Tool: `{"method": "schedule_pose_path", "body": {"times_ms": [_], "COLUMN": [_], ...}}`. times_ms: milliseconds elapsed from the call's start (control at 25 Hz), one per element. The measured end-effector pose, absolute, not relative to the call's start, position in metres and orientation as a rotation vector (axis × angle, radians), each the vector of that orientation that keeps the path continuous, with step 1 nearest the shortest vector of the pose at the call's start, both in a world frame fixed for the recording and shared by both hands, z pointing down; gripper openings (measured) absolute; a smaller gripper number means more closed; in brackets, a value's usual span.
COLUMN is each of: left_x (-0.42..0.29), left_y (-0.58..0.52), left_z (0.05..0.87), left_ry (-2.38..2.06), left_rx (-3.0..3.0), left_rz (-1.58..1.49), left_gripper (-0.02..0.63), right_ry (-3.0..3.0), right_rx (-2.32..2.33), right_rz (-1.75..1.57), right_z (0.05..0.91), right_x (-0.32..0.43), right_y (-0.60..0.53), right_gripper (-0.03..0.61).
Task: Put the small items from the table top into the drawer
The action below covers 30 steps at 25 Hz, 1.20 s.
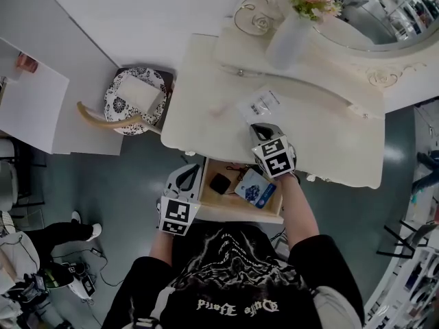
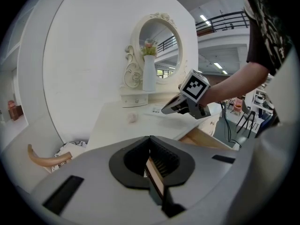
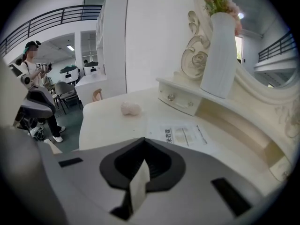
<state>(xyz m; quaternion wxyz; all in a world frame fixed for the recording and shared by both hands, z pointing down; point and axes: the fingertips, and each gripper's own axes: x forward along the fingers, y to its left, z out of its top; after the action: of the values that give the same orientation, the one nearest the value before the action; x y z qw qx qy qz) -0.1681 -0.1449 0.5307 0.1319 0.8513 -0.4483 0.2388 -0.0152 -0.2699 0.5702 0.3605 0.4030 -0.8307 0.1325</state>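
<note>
A clear flat packet [image 1: 261,103] with a printed label lies on the cream dressing table [image 1: 329,136]; the right gripper view has the packet [image 3: 185,136] just ahead of the jaws. My right gripper [image 1: 259,127] rests shut at its near edge, and whether it pinches that edge is hidden. A small pink item [image 1: 218,110] sits further left on the top. The open drawer [image 1: 233,212] below holds a black item [image 1: 220,183] and a blue-white packet [image 1: 256,188]. My left gripper [image 1: 188,172] hovers shut and empty by the drawer's left side.
A white vase with pink flowers [image 1: 288,33] and an oval mirror [image 1: 384,12] stand at the table's back, with a small shelf drawer [image 3: 180,100] beneath. A patterned stool [image 1: 135,100] stands left of the table. A person [image 3: 33,64] stands far off.
</note>
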Motion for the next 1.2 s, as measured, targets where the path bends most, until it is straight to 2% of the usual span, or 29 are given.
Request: {"method": "schedule_pose_path", "body": {"times_ms": [320,360,440,480,640,800,880,960,1120,1200], "left_x": [-0.165,-0.166,-0.169,-0.17,-0.173,-0.175,-0.176,-0.176,-0.174,-0.175], "left_y": [-0.134,-0.135,-0.138,-0.14,-0.145,-0.147,-0.148,-0.147,-0.148,-0.15], "left_z": [0.534,0.534,0.533,0.533,0.534,0.536,0.538,0.54,0.539,0.539], "left_ry": [-1.327,-1.331,-1.343,-1.35,-1.359,-1.362,-1.361,-1.356,-1.349,-1.353], "left_rx": [2.444,2.441,2.435,2.432,2.42,2.409,2.403,2.401,2.405,2.405], "left_rz": [0.7,0.705,0.702,0.698,0.7,0.698,0.704,0.711,0.707,0.707], "left_gripper": [0.015,0.015,0.015,0.015,0.015,0.015,0.015,0.015,0.015,0.015], "right_ry": [-2.118,-2.119,-2.124,-2.12,-2.083,-2.09,-2.082,-2.058,-2.052,-2.067], "right_rx": [1.054,1.056,1.054,1.055,1.037,1.025,1.035,1.026,0.988,1.01], "right_rz": [0.335,0.348,0.386,0.4,0.458,0.537,0.566,0.557,0.533,0.57], "right_z": [0.573,0.575,0.579,0.581,0.595,0.598,0.598,0.599,0.599,0.598], "right_x": [-0.005,-0.004,-0.004,-0.003,0.004,0.006,0.007,0.008,0.006,0.006], "right_y": [-0.274,-0.277,-0.282,-0.285,-0.292,-0.295,-0.298,-0.3,-0.299,-0.3], "right_gripper": [0.014,0.035,0.149,0.168,0.212,0.227,0.222,0.179,0.147,0.048]}}
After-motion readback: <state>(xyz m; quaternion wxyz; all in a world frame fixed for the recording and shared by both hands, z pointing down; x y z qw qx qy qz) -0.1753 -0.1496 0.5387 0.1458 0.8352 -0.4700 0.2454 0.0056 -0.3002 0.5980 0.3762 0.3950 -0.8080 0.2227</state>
